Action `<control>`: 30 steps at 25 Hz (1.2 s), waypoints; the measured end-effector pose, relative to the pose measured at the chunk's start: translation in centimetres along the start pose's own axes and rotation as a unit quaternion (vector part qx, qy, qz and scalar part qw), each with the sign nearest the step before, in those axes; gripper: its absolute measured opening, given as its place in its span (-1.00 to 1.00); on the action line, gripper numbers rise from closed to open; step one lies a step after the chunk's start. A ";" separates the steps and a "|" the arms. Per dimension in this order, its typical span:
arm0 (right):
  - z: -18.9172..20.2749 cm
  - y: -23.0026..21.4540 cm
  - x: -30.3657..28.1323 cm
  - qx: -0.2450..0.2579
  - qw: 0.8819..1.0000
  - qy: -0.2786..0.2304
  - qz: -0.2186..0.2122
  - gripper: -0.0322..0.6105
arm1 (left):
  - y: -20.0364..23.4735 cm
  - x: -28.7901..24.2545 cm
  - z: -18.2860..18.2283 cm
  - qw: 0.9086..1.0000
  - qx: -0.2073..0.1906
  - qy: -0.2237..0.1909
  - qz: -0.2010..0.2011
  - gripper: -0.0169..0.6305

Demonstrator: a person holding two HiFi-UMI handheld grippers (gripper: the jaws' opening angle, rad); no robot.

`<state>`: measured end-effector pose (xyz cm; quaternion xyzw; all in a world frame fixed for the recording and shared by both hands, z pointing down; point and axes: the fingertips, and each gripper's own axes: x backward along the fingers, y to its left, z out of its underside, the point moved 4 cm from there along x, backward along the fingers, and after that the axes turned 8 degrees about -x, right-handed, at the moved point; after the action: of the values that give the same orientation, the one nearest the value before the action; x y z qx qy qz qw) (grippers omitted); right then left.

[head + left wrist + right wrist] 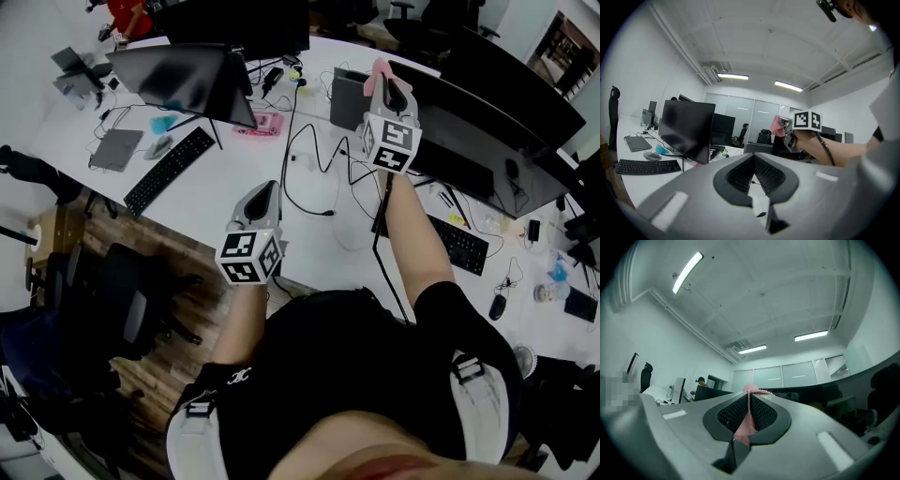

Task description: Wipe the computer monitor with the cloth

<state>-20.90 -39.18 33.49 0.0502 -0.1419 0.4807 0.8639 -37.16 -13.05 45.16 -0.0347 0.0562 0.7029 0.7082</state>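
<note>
My right gripper (386, 82) is raised over the desk, shut on a pink cloth (379, 67) that sticks out past its tips. In the right gripper view the cloth (746, 420) is pinched between the ribbed pads. It hangs just in front of the upper left end of the wide dark monitor (478, 127), whose top edge (820, 392) crosses that view. My left gripper (264, 192) is held lower, near the desk's front edge, jaws shut with nothing in them (751, 177). The left gripper view shows the right gripper (789, 129) with the cloth (776, 126).
A second monitor (183, 75) stands at the left with a keyboard (169, 169) and a grey laptop (116, 148). Black cables (314, 169) loop across the white desk (211, 197). Another keyboard (457, 242) and a mouse (497, 307) lie right. An office chair (122, 295) stands at the lower left.
</note>
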 end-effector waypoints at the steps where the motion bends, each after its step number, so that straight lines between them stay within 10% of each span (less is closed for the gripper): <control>1: -0.5 -0.1 0.2 -0.001 1.000 -0.007 0.000 -0.87 | 0.0 -0.1 -0.1 1.000 0.000 -0.001 0.001 -0.80; 10: -4.2 -0.8 6.2 0.018 0.999 -0.042 -0.026 -0.87 | -2.1 -3.8 -1.5 0.999 -0.023 -0.021 0.036 -0.80; 30: 1.0 -12.2 18.5 0.031 0.992 0.069 0.097 -0.87 | -10.9 -12.9 -2.6 0.987 -0.064 -0.028 0.147 -0.80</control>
<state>-1.57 -30.84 40.52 0.0295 -0.0711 0.5686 0.8190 -26.44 -26.32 43.92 -0.0519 -0.0039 0.8024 0.5945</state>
